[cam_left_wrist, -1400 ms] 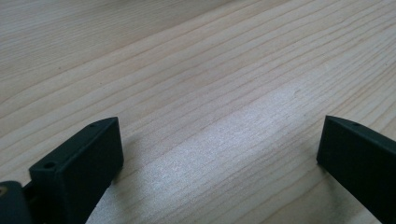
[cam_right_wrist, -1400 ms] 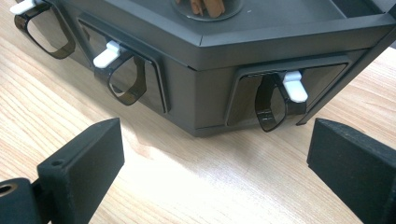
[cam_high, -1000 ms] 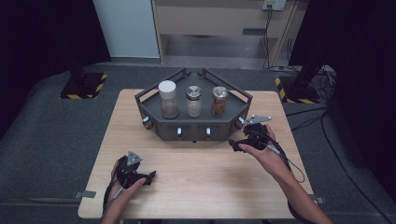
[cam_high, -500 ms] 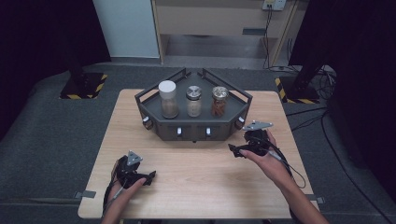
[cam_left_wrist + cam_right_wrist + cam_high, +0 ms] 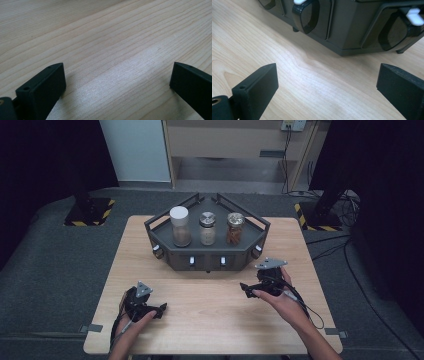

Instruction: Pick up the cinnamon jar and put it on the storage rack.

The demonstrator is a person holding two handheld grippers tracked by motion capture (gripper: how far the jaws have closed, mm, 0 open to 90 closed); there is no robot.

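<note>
left hand's black two-jaw gripper (image 5: 161, 309): jaws wide apart, nothing between, low at near edge | right hand's black two-jaw gripper (image 5: 245, 290): jaws wide apart, empty, forearm angled inward

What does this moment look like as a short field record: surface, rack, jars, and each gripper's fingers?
surface: wooden table
rack: dark angular tray at the table's far middle, white-tipped knobs on its front
jars: three upright in a row, white-lidded jar, middle jar, right jar
left gripper: near left of the table, fingers open, nothing between
right gripper: before the tray's right front, fingers open, nothing between
</note>
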